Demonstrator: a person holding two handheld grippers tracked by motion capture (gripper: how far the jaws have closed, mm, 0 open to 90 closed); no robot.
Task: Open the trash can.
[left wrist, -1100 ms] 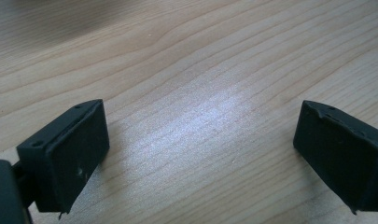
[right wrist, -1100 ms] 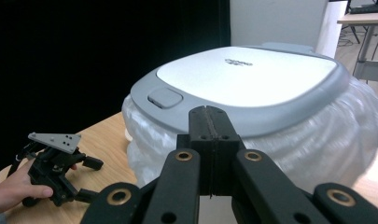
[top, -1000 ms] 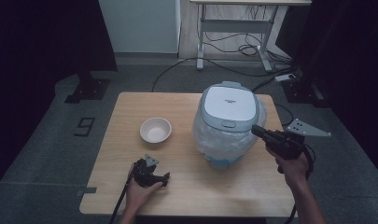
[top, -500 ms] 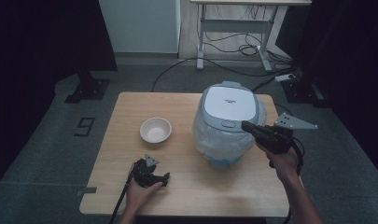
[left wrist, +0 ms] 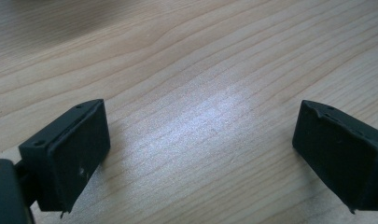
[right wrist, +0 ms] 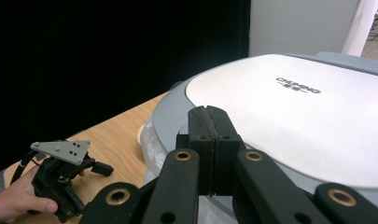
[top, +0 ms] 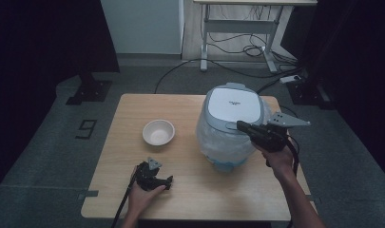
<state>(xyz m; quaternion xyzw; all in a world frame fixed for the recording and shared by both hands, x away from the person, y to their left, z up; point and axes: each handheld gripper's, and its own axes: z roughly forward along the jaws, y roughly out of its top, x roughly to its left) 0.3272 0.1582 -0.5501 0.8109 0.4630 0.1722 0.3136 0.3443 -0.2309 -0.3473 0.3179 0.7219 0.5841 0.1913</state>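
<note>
A white and grey rice cooker (top: 230,118) with its lid down stands on the right half of the wooden table (top: 133,107); its lower body looks wrapped in clear plastic. My right gripper (top: 241,126) is shut with nothing in it, its tips at the front edge of the lid (right wrist: 289,102), just above it. In the right gripper view the gripper (right wrist: 208,114) shows both jaws pressed flat together. My left gripper (top: 168,180) rests on the table near the front left, held by a hand. In its own view the gripper (left wrist: 198,140) stands wide open over bare wood.
A small empty white bowl (top: 158,132) sits left of the cooker. Behind the table stand a desk frame (top: 237,33) and loose cables (top: 237,50) on the floor. Dark curtains hang on both sides.
My right gripper has moved left and up from beside the cooker to the front edge of its lid. The left gripper has stayed where it was.
</note>
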